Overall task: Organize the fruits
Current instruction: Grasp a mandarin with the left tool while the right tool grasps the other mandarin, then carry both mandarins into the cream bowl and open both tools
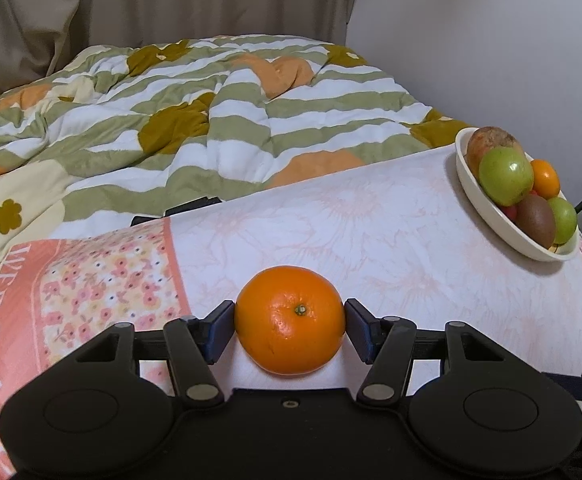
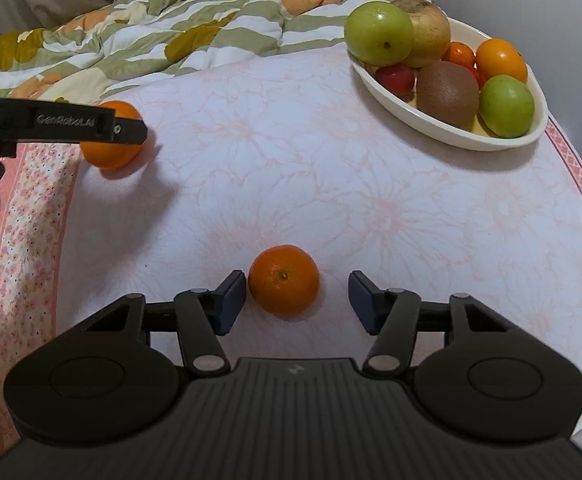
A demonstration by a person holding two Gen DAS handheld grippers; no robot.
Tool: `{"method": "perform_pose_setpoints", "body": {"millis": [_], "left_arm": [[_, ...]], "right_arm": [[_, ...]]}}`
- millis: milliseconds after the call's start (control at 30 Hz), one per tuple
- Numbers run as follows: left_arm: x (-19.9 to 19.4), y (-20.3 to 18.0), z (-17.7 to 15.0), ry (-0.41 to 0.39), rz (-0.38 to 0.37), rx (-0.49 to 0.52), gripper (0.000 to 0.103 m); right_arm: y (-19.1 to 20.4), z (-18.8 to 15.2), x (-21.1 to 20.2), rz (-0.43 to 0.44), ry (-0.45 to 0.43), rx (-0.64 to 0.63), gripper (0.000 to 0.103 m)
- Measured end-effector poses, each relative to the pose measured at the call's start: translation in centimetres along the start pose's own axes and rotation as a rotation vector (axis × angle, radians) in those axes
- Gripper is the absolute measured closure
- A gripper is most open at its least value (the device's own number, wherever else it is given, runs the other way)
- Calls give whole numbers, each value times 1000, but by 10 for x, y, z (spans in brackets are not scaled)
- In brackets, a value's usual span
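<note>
Step in hand: pickup of two loose oranges, judged bound for the fruit bowl (image 2: 451, 136) at the desk's (image 2: 291, 168) far right.
Left gripper (image 1: 289, 316): fingers clamped on the large orange (image 1: 289, 320), seemingly just above the desk's left part.
Right gripper (image 2: 298, 298): fingers apart, straddling the small orange (image 2: 283, 279); left finger close beside it, right finger apart.
Next move: probably centre, then close gently.
Orientation: both near-round, no long axis; stem ends face the cameras.
</note>
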State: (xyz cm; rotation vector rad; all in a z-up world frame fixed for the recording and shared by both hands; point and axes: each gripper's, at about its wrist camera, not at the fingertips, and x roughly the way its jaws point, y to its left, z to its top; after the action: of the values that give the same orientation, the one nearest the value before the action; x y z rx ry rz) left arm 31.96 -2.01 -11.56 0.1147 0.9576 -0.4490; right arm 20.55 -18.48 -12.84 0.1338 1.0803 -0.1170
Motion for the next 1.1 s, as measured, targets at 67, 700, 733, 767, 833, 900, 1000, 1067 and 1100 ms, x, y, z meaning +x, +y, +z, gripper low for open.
{"method": "perform_pose_setpoints", "body": {"millis": [67,700,733,767,833,900,1000,1067,1100], "left_arm": [[-3,1,-3,4,2,-6,40],[-69,-12,-19,-73,1,-60,40],[-73,-15,-18,-80,1,-61,40],[-77,-19,-17,-88,1,-62,40],[-86,-26,-17,-106,2,-67,40],[-95,-33,-16,-124,6,-72,40],[-104,-48,-15,-147,20,-85,40],[-109,-59,-14,-158,32,-101,40],[-111,-64,-14,-165,38,-112,40]], "right_arm": [[1,0,0,-2,-1,-8,38],[-3,5,-50,35,-109,-58,50],[-7,5,-55,40,-118,-51,50],[-11,5,-59,43,-125,-44,50],[-21,7,-67,45,-141,-35,50],[-32,9,-74,45,-155,-27,50],[-52,12,-84,54,-172,-22,50],[-67,16,-89,60,-184,-29,50],[-75,18,-91,66,-189,-36,50]]}}
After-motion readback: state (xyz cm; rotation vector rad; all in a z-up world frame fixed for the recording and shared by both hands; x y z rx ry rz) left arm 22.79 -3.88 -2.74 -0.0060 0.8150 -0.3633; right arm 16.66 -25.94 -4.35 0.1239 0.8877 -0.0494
